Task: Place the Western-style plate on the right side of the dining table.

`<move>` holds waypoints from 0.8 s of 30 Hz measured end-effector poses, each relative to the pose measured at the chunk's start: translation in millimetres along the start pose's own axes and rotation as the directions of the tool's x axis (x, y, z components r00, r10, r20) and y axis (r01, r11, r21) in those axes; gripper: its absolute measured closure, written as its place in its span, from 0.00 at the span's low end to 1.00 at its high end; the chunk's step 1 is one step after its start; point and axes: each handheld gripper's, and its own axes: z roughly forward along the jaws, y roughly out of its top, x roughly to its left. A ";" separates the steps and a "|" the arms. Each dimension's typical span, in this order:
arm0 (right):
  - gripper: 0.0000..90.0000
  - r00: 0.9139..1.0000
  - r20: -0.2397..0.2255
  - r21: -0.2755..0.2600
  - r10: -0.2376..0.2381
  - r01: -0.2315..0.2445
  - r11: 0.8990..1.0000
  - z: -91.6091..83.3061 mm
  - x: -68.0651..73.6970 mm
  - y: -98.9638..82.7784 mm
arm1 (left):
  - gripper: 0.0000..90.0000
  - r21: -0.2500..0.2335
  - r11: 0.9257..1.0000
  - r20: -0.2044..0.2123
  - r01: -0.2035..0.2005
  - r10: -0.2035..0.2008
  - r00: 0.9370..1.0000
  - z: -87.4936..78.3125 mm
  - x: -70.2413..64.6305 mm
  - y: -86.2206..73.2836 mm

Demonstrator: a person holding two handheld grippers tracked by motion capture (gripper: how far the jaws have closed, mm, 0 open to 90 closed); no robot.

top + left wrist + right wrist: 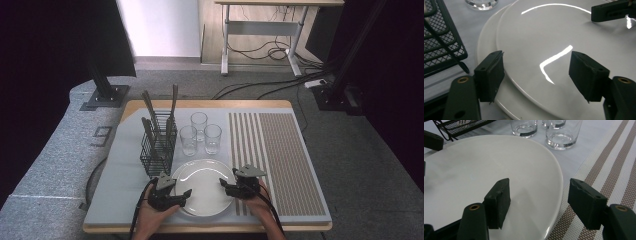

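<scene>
two stacked round glossy white ceramic plates (204, 187) lie at the table's near edge, the left gripper (184, 193) and right gripper (223, 184) open and empty astride opposite rims, judged stiff, slippery, breakable, best pinched at the rim

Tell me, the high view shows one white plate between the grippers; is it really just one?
Observer: The left gripper view suggests two: an upper plate lies shifted on a lower plate.
Operator: Are the left jaws closed on anything?
Observer: No. The left gripper is open, one jaw over the lower plate's rim, the other above the upper plate.
Operator: And the right?
Observer: The right gripper is open astride the stack's edge, its outer jaw over the striped mat.
</scene>
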 end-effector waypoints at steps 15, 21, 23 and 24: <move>0.41 0.999 -0.011 0.019 0.047 -0.047 0.999 -1.7 -4.4 -0.3 | 0.33 0.009 1.000 -0.010 -0.003 0.003 1.000 5.0 -3.2 -1.6; 0.49 0.996 -0.040 0.034 0.083 -0.081 0.996 -2.2 -6.7 0.4 | 0.34 0.009 1.000 -0.015 -0.003 0.003 1.000 5.1 -3.8 -1.6; 0.52 0.994 -0.044 0.034 0.101 -0.100 0.994 -2.5 -8.9 0.5 | 0.34 0.011 1.000 -0.022 -0.007 0.007 1.000 5.3 -4.5 -1.6; 0.54 0.992 -0.046 0.034 0.115 -0.114 0.993 -2.6 -9.8 0.4 | 0.34 0.011 1.000 -0.023 -0.007 0.007 1.000 5.3 -4.6 -1.6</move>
